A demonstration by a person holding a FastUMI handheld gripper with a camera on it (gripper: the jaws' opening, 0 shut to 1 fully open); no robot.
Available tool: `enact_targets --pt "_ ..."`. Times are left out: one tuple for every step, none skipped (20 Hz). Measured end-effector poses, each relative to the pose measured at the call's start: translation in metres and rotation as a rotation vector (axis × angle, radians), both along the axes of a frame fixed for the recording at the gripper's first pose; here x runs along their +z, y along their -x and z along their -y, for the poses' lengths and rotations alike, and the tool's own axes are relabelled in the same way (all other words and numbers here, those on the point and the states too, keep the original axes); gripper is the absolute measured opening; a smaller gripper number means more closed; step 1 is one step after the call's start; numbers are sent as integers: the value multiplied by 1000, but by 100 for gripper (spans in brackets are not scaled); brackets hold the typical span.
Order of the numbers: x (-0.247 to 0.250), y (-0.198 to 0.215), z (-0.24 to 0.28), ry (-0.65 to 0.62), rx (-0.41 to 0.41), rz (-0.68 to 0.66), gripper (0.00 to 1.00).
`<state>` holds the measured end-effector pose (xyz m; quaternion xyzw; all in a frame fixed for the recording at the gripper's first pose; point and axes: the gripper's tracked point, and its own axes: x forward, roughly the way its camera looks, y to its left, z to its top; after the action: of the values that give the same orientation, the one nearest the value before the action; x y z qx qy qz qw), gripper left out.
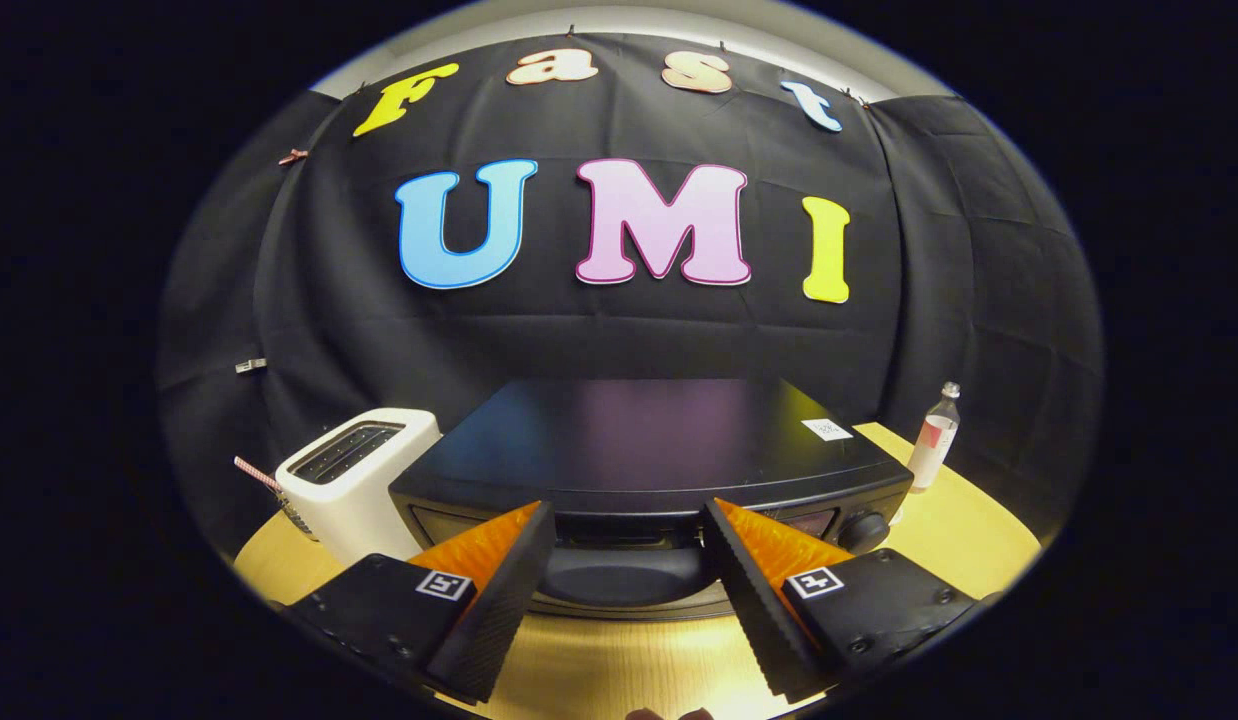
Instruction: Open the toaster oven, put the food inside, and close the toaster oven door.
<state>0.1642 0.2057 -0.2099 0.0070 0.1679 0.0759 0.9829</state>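
A black toaster oven (639, 440) stands on the wooden table just ahead of my fingers, seen from above its front. Its door (624, 575) is shut, with the handle bar (629, 538) running across the top of the door between my fingertips. A round knob (863, 528) sits at the oven's front right. My gripper (629, 520) is open, its two orange-and-black fingers (499, 580) spread to either side of the door's middle, holding nothing. I cannot see whether the tips touch the oven. No food is visible.
A white slot toaster (354, 480) stands close against the oven's left side. A small clear bottle (934, 440) stands to the oven's right, near the black cloth wall. Bare wooden tabletop (619, 665) lies below my fingers.
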Motion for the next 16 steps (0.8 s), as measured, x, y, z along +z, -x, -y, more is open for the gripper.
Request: enact_targets --pt "-1 2 -1 1 4 -9 99" --pt "-2 4 2 -4 3 -16 99" --pt "-3 9 2 -4 7 -27 99" --pt "-3 14 3 -11 9 -35 99" --pt "-3 21 4 -19 10 -45 99" --pt "-6 30 5 -28 12 -54 99" --pt "-7 38 7 -37 11 -66 99" --pt "-11 48 8 -46 10 -80 99" --pt "-14 58 10 -56 9 -89 99" --pt "-19 69 10 -56 13 -98 99" --pt "-24 78 11 -51 19 -108 99" --pt "-32 88 12 -45 21 -128 98" --pt "-36 94 13 -40 23 -134 98" --pt "-45 103 13 -24 30 -158 99" --pt "-50 109 13 -12 34 -164 99" --pt "-56 117 14 -1 41 -179 99"
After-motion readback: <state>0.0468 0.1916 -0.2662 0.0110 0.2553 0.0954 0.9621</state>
